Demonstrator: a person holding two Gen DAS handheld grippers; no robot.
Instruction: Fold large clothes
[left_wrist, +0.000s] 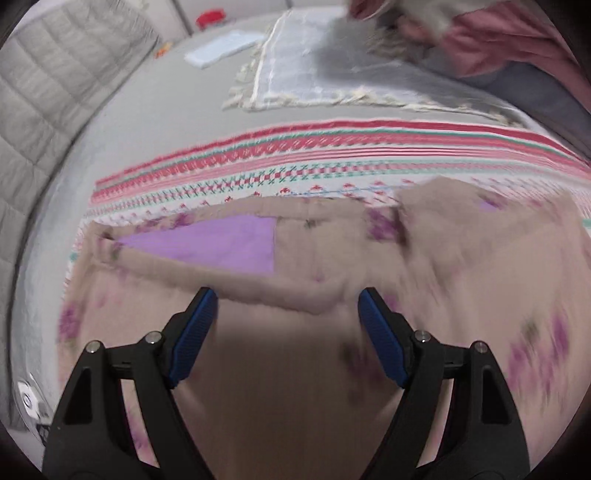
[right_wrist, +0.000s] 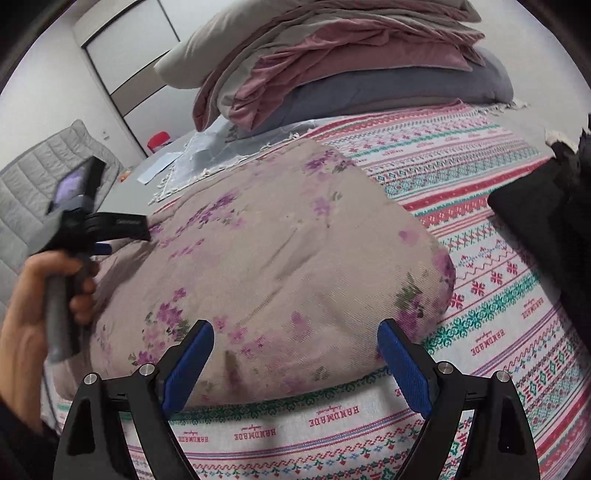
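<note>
Woven pink, red and teal patterned bedspread (right_wrist: 491, 280) is seen across the bed beneath everything. Nearest, the right gripper (right_wrist: 295, 363) is held wide open and empty above the beige quilted cover with purple flowers (right_wrist: 280, 258), lumped softly on the bedspread. The left gripper (left_wrist: 287, 314) is likewise spread open, gripping nothing, over a turned-back lilac lining (left_wrist: 218, 242). Farther back, stacked pink and grey bedding (right_wrist: 351, 62) is piled.

Floral cloth (right_wrist: 280, 258) spread on patterned bedcover (right_wrist: 480, 280), left gripper (right_wrist: 122, 229) at its left edge. Stacked bedding (right_wrist: 332, 62) behind; fringed cloth (left_wrist: 295, 74) beyond the bedcover.
</note>
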